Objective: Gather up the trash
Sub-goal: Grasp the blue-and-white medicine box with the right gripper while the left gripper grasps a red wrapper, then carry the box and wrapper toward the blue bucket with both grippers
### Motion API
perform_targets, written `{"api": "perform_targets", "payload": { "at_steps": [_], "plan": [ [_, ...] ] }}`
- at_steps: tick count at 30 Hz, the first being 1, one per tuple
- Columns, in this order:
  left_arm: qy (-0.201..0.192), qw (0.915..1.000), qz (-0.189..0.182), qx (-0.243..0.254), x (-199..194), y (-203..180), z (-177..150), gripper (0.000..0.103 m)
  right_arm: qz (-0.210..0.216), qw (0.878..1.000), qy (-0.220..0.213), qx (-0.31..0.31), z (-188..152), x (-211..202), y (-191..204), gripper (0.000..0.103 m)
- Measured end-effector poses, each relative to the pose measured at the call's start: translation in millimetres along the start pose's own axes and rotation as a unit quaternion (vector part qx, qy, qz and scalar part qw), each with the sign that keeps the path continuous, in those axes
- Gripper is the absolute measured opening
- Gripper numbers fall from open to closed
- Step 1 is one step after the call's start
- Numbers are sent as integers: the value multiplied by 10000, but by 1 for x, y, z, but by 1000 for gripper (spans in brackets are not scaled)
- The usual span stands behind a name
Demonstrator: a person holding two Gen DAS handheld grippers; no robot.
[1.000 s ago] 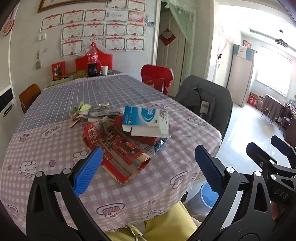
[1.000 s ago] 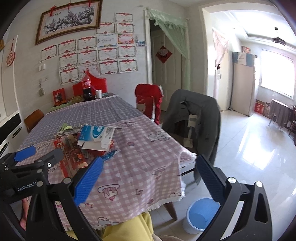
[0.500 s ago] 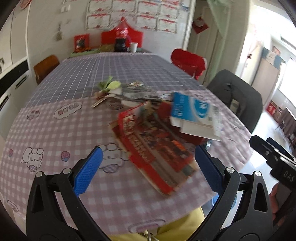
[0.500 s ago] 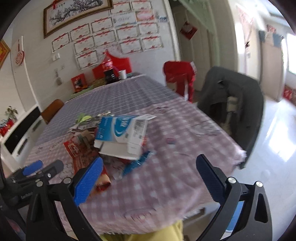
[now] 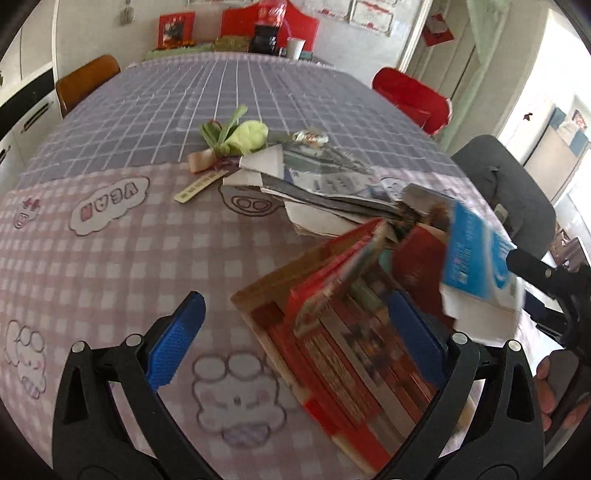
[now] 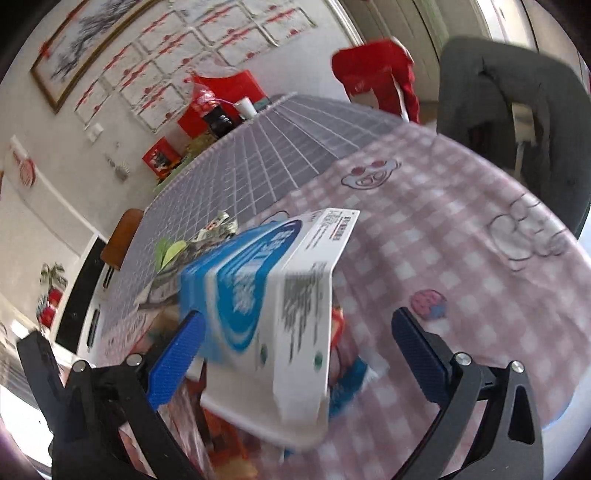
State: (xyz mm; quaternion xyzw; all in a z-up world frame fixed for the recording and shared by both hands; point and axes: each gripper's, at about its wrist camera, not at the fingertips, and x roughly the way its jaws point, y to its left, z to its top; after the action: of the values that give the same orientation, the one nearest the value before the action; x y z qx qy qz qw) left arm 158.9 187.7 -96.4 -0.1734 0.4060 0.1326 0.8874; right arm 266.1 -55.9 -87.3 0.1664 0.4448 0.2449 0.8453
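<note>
A heap of trash lies on the pink checked tablecloth (image 5: 110, 266): a flattened red carton (image 5: 332, 343), a blue and white box (image 5: 476, 258), grey folded papers (image 5: 325, 192) and green leaves (image 5: 240, 136). My left gripper (image 5: 295, 339) hangs low over the red carton with its jaws wide and closing, the carton's left part lying between the pads untouched. In the right wrist view the blue and white box (image 6: 266, 295) fills the space between the wide jaws of my right gripper (image 6: 295, 350), and the pads do not press on it.
A dark office chair (image 5: 506, 188) and a red chair (image 5: 410, 96) stand at the table's right side, a brown chair (image 5: 85, 77) at the left. A cola bottle (image 5: 266, 26), a paper cup (image 5: 295, 48) and red boxes stand at the far end.
Both grippers have moved forward and down over the table, from its near edge to just above the trash heap. The blue box now sits between the right gripper's jaws.
</note>
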Motion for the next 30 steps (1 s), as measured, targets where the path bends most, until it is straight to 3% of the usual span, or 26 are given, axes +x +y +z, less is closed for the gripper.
{"api": "perform_targets", "payload": {
  "at_steps": [2, 5, 6, 7, 9, 10, 13, 18, 30],
  "plan": [
    [7, 9998, 11, -206, 7, 4, 2, 84, 55, 9998, 23, 178, 6, 10, -5, 99],
    [76, 9995, -10, -305, 18, 8, 1, 61, 240, 9994, -21, 232, 14, 17, -7, 98],
    [-19, 9996, 46, -268, 17, 8, 0, 55, 299, 9992, -106, 228, 15, 16, -6, 91],
    [-114, 9997, 91, -216, 16, 7, -1, 53, 354, 9990, -185, 183, 16, 15, -4, 68],
    [-281, 9994, 134, -181, 12, 5, -1, 38, 745, 9965, -353, 128, 16, 7, -2, 41],
    [-322, 9993, 119, -161, 9, 3, -1, 36, 868, 9953, -397, 145, 17, 4, -2, 29],
    [-532, 9985, 77, -82, -3, 2, -3, 28, 1100, 9919, -630, 87, 16, -12, 1, 15],
    [-954, 9953, 87, 162, -31, -7, -9, 17, 1211, 9869, -1028, -265, 14, -46, 15, 10],
    [-1757, 9820, 336, 603, -86, -26, -22, 10, 891, 9802, -1664, -607, -7, -111, 13, 10]
  ]
}}
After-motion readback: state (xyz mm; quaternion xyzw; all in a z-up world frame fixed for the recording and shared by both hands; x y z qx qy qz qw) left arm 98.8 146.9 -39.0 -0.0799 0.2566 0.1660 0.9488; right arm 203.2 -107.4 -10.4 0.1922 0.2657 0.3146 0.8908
